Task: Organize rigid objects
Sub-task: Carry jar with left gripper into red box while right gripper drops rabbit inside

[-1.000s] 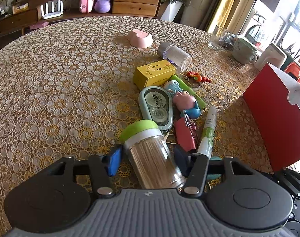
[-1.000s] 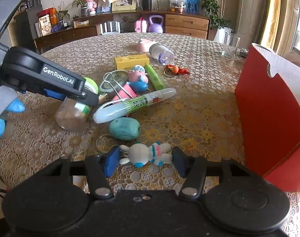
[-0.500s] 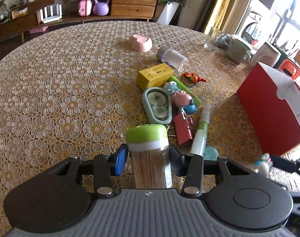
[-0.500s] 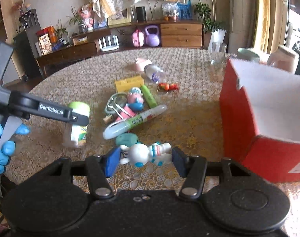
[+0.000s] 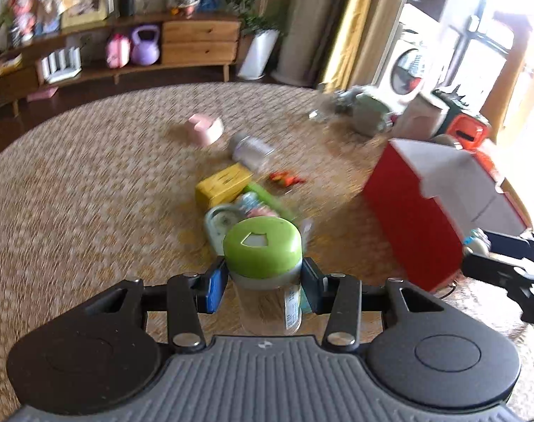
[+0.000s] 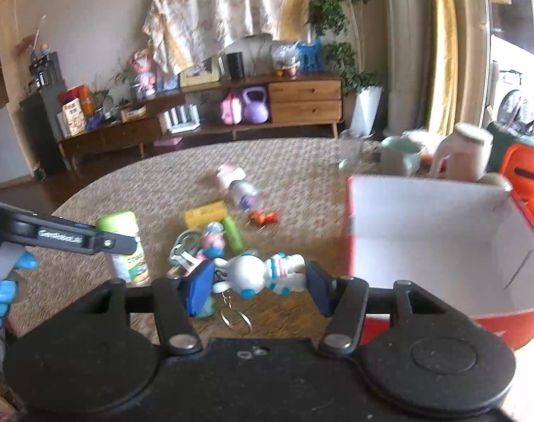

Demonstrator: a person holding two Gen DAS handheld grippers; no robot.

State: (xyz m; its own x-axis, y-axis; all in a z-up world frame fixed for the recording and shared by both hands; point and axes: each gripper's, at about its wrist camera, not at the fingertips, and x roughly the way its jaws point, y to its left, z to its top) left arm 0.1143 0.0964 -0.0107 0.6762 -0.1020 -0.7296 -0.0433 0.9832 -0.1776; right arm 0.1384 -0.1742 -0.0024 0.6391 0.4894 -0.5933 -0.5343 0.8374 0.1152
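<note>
Above the lace-covered round table's [image 6: 143, 190] right edge, the right gripper [image 6: 254, 279] is clamping a white rabbit figurine [image 6: 258, 274] crosswise, nearer the open red cardboard box [image 6: 425, 239] than the left gripper [image 5: 263, 283], which is gripping an upright green-lidded clear jar [image 5: 263, 263].

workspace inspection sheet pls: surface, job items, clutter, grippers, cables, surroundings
Surface: round table under a lace-pattern cloth.
Job's things: green-lidded jar and rabbit keychain figure, both lifted; open red box at right, nothing seen in the part of its inside that shows.
Clutter: yellow box, pink dish, clear bottle lying down, small toys, mugs by the window.
Grippers: left gripper clamps the jar, its jaws have just been closing; right gripper clamps the figure.
Cables: nothing seen.
Surroundings: wooden sideboard, purple kettlebell, curtains, plant.
</note>
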